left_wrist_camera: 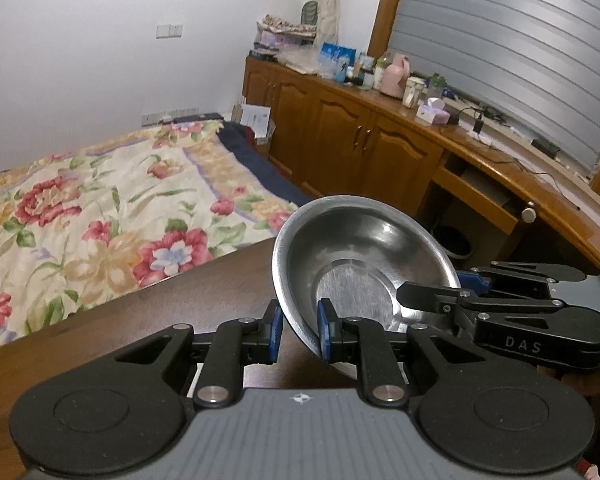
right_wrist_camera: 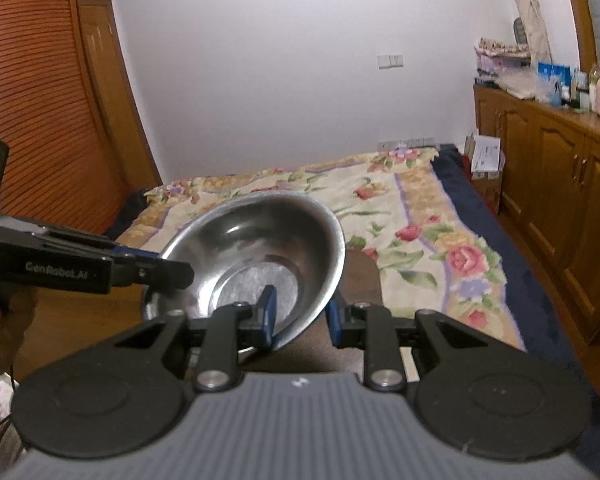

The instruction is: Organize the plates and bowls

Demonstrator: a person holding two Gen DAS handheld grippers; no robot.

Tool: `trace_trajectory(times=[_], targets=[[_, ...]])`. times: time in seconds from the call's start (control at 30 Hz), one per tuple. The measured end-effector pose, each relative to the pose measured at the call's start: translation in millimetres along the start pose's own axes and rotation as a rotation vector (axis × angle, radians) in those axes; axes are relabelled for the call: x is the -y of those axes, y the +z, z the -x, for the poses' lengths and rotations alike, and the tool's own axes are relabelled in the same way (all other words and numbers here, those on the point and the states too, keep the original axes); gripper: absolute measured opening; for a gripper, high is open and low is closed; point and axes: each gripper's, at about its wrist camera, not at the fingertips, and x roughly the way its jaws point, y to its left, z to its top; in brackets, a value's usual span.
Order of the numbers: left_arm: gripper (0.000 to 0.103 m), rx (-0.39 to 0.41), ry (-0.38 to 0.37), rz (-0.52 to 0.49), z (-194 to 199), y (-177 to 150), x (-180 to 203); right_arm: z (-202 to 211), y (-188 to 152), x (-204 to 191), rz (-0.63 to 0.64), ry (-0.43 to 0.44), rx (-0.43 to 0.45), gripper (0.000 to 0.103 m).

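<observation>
A steel bowl (left_wrist_camera: 364,248) hangs tilted over a dark brown table (left_wrist_camera: 180,312). My left gripper (left_wrist_camera: 300,332) is shut on the bowl's near rim, one blue pad inside the wall and one outside. My right gripper (left_wrist_camera: 464,288) comes in from the right and is shut on the bowl's right rim. In the right wrist view the same bowl (right_wrist_camera: 260,240) fills the centre, with my right gripper (right_wrist_camera: 300,316) straddling its near rim and my left gripper (right_wrist_camera: 168,270) clamped on its left rim. A second shiny rim (right_wrist_camera: 150,306) shows just below the bowl.
Beyond the table's far edge lies a bed with a floral cover (left_wrist_camera: 100,208). A wooden cabinet (left_wrist_camera: 360,140) with bottles, boxes and cables on top runs along the right wall. A slatted wooden door (right_wrist_camera: 40,100) stands at the left. A person's hand (right_wrist_camera: 0,320) holds the left gripper.
</observation>
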Motion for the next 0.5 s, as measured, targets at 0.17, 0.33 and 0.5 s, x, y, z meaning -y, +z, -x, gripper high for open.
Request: trace_trajectory(times=[0.17,0.33,0.5], targets=[[0.021,0.024,-0.009,-0.012,12.6,0.1,11.2,10.3,3.5,0.8,0.012,-0.013,0.019,0.027],[0.021,0.040,-0.013,-0.019,24.1,-2.8,20.3,18.4,4.5,1.1,0.021,-0.017,0.035,0.026],[0.021,0.057,-0.007,-0.026,38.0,-5.5,26.7,27.5,3.9,-2.6,0.033,-0.011,0.051,0.026]])
